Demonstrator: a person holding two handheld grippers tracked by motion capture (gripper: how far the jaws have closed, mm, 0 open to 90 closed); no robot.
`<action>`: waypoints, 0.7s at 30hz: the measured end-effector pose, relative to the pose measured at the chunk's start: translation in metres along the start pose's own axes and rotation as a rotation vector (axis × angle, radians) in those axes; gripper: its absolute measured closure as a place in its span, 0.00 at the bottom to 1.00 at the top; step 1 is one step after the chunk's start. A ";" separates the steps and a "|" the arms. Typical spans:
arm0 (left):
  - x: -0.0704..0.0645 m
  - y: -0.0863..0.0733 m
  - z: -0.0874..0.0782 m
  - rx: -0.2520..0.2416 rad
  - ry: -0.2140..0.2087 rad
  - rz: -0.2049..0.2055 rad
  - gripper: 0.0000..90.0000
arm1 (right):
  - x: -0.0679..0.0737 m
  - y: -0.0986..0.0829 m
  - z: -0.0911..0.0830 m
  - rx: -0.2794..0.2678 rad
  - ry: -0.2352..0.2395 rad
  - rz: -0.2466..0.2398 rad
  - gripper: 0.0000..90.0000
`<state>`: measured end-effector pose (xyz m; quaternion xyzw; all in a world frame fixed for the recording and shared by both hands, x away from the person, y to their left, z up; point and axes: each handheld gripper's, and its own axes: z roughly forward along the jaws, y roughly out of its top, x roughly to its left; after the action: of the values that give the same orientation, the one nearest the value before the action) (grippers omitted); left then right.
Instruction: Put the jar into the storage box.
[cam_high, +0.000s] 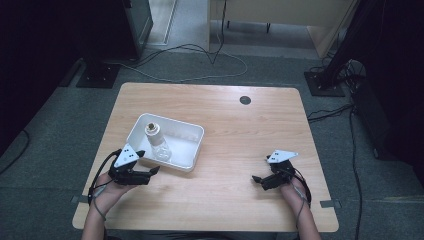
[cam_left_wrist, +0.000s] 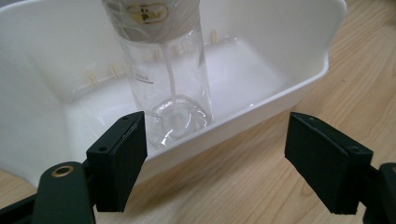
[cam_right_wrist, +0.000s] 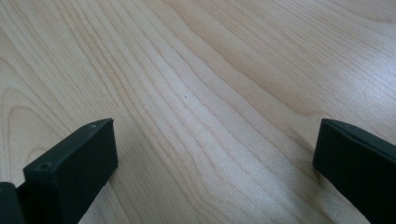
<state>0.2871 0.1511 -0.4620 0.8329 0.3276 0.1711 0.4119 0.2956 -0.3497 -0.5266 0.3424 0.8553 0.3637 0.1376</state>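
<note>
A clear glass bottle (cam_high: 157, 140) with a pale label near its top (cam_left_wrist: 163, 70) stands upright in a white plastic bin (cam_high: 190, 134) at the table's left. My left gripper (cam_high: 152, 170) hovers open just in front of the bin's near wall (cam_left_wrist: 243, 121), nothing between its fingers (cam_left_wrist: 119, 158). My right gripper (cam_high: 256, 180) is open low over bare wood at the table's right front, its fingers (cam_right_wrist: 74, 172) wide apart above the tabletop (cam_right_wrist: 196, 93).
The wooden table (cam_high: 240, 145) has a round cable grommet (cam_high: 245, 100) near its far edge. Cables (cam_high: 200, 65) lie on the grey floor beyond, with stand bases (cam_high: 99, 74) at both far corners. The person's forearms come in at the near edge.
</note>
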 end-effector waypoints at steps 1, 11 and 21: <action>0.001 -0.001 0.000 0.004 -0.003 -0.003 0.23 | 0.000 0.000 0.000 0.000 0.000 0.000 0.00; 0.007 -0.010 -0.001 0.062 -0.042 -0.011 0.23 | 0.000 0.000 0.000 0.000 0.000 0.000 0.00; 0.013 -0.023 0.008 0.125 -0.078 -0.028 0.23 | 0.000 0.000 0.000 0.000 0.000 0.000 0.00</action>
<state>0.2915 0.1653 -0.4847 0.8585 0.3329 0.1121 0.3736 0.2956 -0.3497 -0.5266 0.3426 0.8552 0.3638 0.1374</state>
